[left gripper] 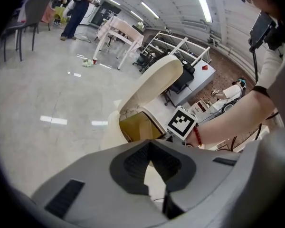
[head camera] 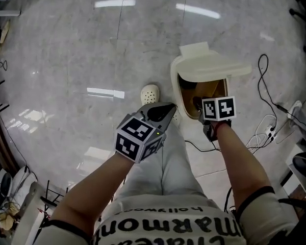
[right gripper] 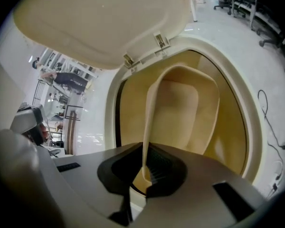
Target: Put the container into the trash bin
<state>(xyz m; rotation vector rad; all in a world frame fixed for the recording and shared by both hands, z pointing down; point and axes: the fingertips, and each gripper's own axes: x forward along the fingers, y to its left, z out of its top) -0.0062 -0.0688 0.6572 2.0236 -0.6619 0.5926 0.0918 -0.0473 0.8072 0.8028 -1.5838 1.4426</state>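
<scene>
The cream trash bin (head camera: pixel 174 88) stands on the floor with its lid (head camera: pixel 214 65) swung up. My right gripper (head camera: pixel 203 106) is over its mouth, shut on the thin rim of a cream container (right gripper: pixel 180 113). In the right gripper view the container hangs from the right gripper (right gripper: pixel 145 164) down into the bin's tan inside (right gripper: pixel 228 127), below the raised lid (right gripper: pixel 99 18). My left gripper (head camera: pixel 160 111) is left of the bin, shut with nothing in it. The left gripper view shows the left gripper (left gripper: pixel 150 156) facing the bin (left gripper: pixel 137 127).
A white shoe (head camera: pixel 149 93) is on the floor just left of the bin. Cables and a power strip (head camera: pixel 268 131) lie to the right. Far off stand a table (left gripper: pixel 118 32), a chair (left gripper: pixel 31 13), racks and people (left gripper: pixel 76 6).
</scene>
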